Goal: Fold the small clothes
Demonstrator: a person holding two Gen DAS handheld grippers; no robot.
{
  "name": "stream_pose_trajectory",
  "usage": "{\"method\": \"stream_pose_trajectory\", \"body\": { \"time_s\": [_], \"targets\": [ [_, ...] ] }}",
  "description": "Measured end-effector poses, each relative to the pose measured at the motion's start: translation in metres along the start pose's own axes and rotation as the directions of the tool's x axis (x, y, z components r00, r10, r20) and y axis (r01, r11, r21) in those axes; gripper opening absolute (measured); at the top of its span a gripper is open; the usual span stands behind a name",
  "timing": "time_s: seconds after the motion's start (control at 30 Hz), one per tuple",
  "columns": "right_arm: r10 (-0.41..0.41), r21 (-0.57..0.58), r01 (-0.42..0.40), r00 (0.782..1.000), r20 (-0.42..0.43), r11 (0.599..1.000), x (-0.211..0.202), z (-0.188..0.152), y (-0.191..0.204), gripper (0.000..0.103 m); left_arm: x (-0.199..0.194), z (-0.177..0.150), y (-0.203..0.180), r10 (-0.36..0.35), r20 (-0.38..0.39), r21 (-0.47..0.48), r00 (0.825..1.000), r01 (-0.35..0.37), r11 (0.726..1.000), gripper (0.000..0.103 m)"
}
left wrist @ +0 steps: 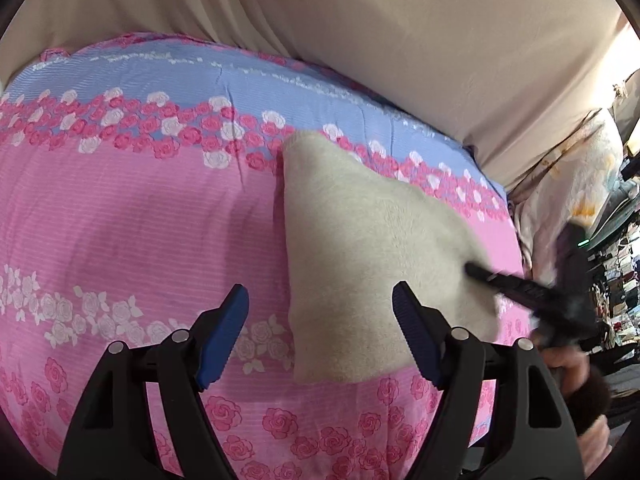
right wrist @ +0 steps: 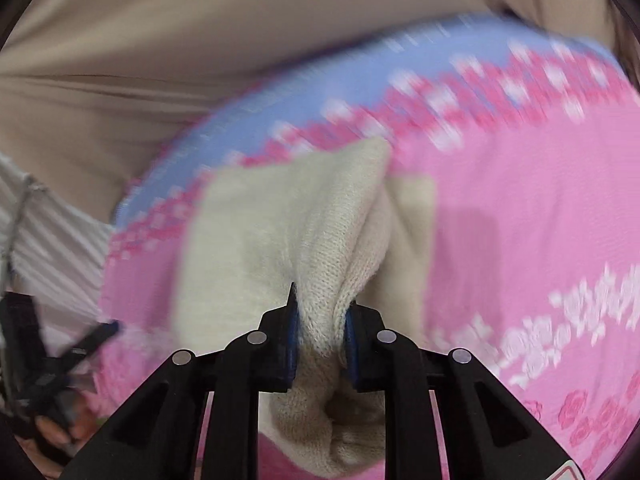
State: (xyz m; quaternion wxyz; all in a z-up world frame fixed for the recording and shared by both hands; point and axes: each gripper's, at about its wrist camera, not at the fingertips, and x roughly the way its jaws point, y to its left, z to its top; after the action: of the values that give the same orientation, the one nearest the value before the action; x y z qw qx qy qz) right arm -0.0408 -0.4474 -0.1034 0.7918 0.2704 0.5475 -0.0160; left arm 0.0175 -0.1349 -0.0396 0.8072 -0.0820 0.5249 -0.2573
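A small cream knitted garment (left wrist: 360,240) lies on a pink and blue rose-patterned bedspread (left wrist: 140,208). My left gripper (left wrist: 320,320) is open and empty, hovering above the garment's near left edge. My right gripper (right wrist: 320,320) is shut on a bunched fold of the cream garment (right wrist: 280,220) and lifts that part off the bedspread (right wrist: 520,200). In the left wrist view the right gripper (left wrist: 480,274) shows blurred at the garment's right edge. The left gripper (right wrist: 100,330) appears at the far left of the right wrist view.
A beige curtain (left wrist: 400,32) hangs behind the bed. Pale floral bedding (left wrist: 568,184) and cluttered shelves (left wrist: 616,280) stand off the bed's right side. White pleated fabric (right wrist: 48,240) lies at the left in the right wrist view.
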Motion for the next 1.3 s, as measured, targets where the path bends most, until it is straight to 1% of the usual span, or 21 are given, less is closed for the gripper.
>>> {"method": "stream_pose_trajectory", "body": {
  "time_s": [0.03, 0.07, 0.1, 0.17, 0.27, 0.33, 0.43, 0.5, 0.57, 0.6, 0.67, 0.77, 0.83, 0.87, 0.93, 1.03, 1.1, 1.17, 1.23, 1.27, 1.3],
  "targets": [
    [0.016, 0.014, -0.016, 1.0, 0.0, 1.0, 0.009, -0.008, -0.007, 0.021, 0.005, -0.002, -0.002, 0.003, -0.009, 0.008, 1.0, -0.003, 1.0, 0.072],
    [0.047, 0.037, -0.048, 0.998, 0.038, 0.998, 0.009, -0.01, -0.011, 0.022, 0.009, -0.003, -0.004, 0.006, -0.016, 0.016, 1.0, -0.006, 1.0, 0.072],
    [0.057, 0.058, -0.059, 0.997, 0.044, 0.997, 0.006, -0.009, -0.01, 0.023, 0.013, -0.003, -0.006, 0.013, -0.025, 0.024, 1.0, -0.012, 1.0, 0.072],
    [0.027, 0.059, -0.031, 0.998, 0.063, 0.998, -0.008, -0.006, -0.001, 0.024, 0.021, -0.004, -0.01, 0.017, -0.037, 0.036, 0.999, -0.016, 0.999, 0.072],
    [-0.059, -0.024, 0.064, 0.985, 0.161, 0.998, -0.046, -0.005, 0.026, 0.029, 0.026, -0.003, -0.019, 0.013, -0.045, 0.06, 0.999, -0.01, 0.998, 0.072],
    [-0.036, -0.072, 0.052, 0.978, 0.207, 0.996, -0.066, -0.006, 0.044, 0.029, 0.028, -0.003, -0.027, 0.017, -0.042, 0.09, 0.999, -0.013, 0.996, 0.072],
    [0.012, -0.093, 0.004, 0.984, 0.18, 0.996, -0.062, -0.011, 0.054, 0.029, 0.037, -0.004, -0.037, 0.034, -0.053, 0.129, 0.998, -0.027, 0.991, 0.072],
    [-0.022, -0.099, 0.033, 0.993, 0.114, 0.995, -0.037, -0.018, 0.051, 0.029, 0.044, -0.005, -0.04, 0.041, -0.064, 0.144, 0.997, -0.032, 0.989, 0.072],
    [-0.055, -0.079, 0.057, 0.998, 0.028, 0.995, 0.001, -0.025, 0.039, 0.023, 0.051, -0.007, -0.044, 0.052, -0.078, 0.157, 0.996, -0.04, 0.987, 0.072],
    [-0.047, -0.073, 0.05, 0.998, 0.039, 0.996, 0.005, -0.027, 0.036, 0.02, 0.053, -0.008, -0.045, 0.058, -0.083, 0.162, 0.995, -0.044, 0.986, 0.072],
    [-0.051, -0.058, 0.053, 0.997, 0.05, 0.997, -0.005, -0.022, 0.041, 0.02, 0.057, -0.01, -0.049, 0.067, -0.093, 0.178, 0.993, -0.05, 0.983, 0.072],
    [-0.041, -0.064, 0.047, 0.994, 0.103, 0.997, -0.031, -0.015, 0.049, 0.024, 0.059, -0.012, -0.053, 0.075, -0.09, 0.198, 0.993, -0.057, 0.979, 0.072],
    [-0.057, -0.074, 0.066, 0.991, 0.122, 0.995, -0.042, -0.012, 0.052, 0.033, 0.059, -0.014, -0.057, 0.071, -0.092, 0.205, 0.993, -0.051, 0.977, 0.072],
    [-0.057, -0.076, 0.067, 0.991, 0.125, 0.995, -0.044, -0.012, 0.051, 0.033, 0.059, -0.015, -0.059, 0.073, -0.092, 0.21, 0.993, -0.053, 0.976, 0.072],
    [-0.052, -0.074, 0.06, 0.992, 0.115, 0.995, -0.042, -0.015, 0.048, 0.031, 0.06, -0.016, -0.064, 0.07, -0.091, 0.217, 0.993, -0.049, 0.975, 0.072],
    [-0.094, -0.077, 0.098, 0.994, 0.062, 0.992, -0.019, -0.022, 0.034, 0.023, 0.064, -0.018, -0.068, 0.071, -0.096, 0.219, 0.993, -0.049, 0.975, 0.072],
    [-0.108, -0.067, 0.112, 0.993, 0.056, 0.991, -0.01, -0.025, 0.023, 0.023, 0.067, -0.019, -0.069, 0.078, -0.099, 0.22, 0.992, -0.055, 0.974, 0.072],
    [-0.088, -0.039, 0.091, 0.994, 0.058, 0.995, -0.021, -0.02, 0.023, 0.023, 0.072, -0.022, -0.072, 0.101, -0.095, 0.239, 0.99, -0.076, 0.968, 0.072],
    [-0.103, -0.029, 0.105, 0.991, 0.081, 0.994, -0.036, -0.017, 0.025, 0.034, 0.072, -0.022, -0.073, 0.118, -0.092, 0.247, 0.989, -0.092, 0.965, 0.073],
    [-0.097, -0.027, 0.1, 0.991, 0.098, 0.995, -0.043, -0.017, 0.024, 0.037, 0.07, -0.021, -0.072, 0.107, -0.093, 0.233, 0.99, -0.083, 0.969, 0.075],
    [-0.09, -0.023, 0.093, 0.989, 0.114, 0.995, -0.049, -0.016, 0.023, 0.046, 0.067, -0.019, -0.069, 0.081, -0.096, 0.205, 0.992, -0.06, 0.977, 0.078]
  ]
}}
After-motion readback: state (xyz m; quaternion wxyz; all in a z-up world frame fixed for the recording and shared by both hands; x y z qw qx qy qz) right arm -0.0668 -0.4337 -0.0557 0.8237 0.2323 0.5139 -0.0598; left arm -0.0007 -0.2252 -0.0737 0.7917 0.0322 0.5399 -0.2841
